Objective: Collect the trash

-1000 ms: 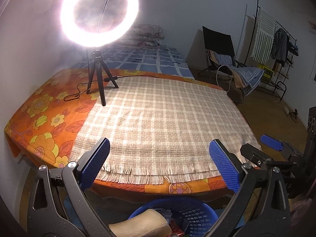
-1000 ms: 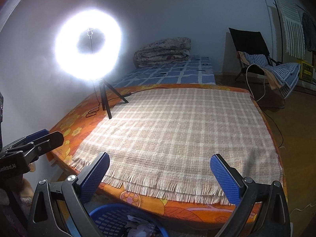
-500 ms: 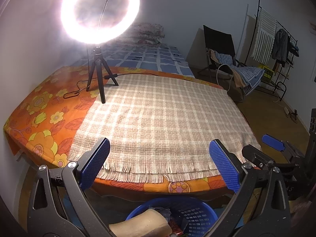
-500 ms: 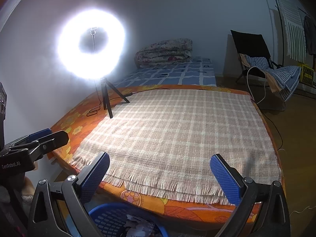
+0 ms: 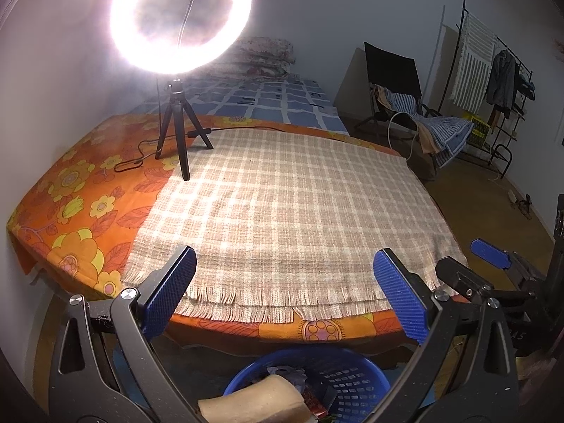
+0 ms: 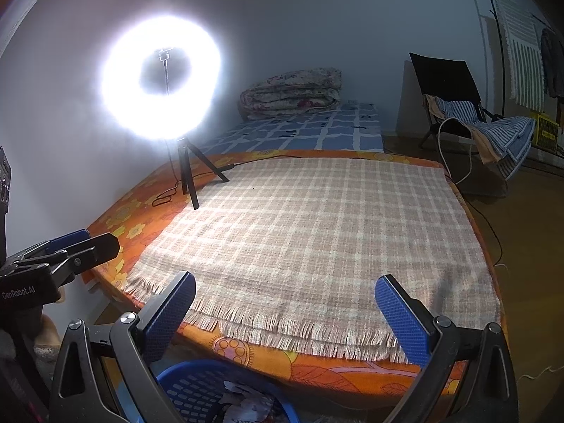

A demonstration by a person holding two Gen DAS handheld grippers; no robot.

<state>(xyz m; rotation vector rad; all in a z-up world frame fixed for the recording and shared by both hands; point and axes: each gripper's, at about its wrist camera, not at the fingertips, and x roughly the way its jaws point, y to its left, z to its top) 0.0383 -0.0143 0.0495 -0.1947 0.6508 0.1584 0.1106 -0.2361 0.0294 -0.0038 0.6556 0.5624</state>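
walls: pale, bare | light: ring light point(image 5: 180, 17) on tripod at 11 o'clock (glaring) | bed: plaid blanket point(image 5: 292, 208) over orange floral sheet point(image 5: 74, 197) | 2 o'clock: folding chair point(image 5: 398, 81), clothes rack point(image 5: 493, 70) | floor: brown

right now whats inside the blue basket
In the basket: a tan foam-like block, crumpled paper and some reddish scraps. The gripper frames and the picture edge hide the rest, including the bottom.
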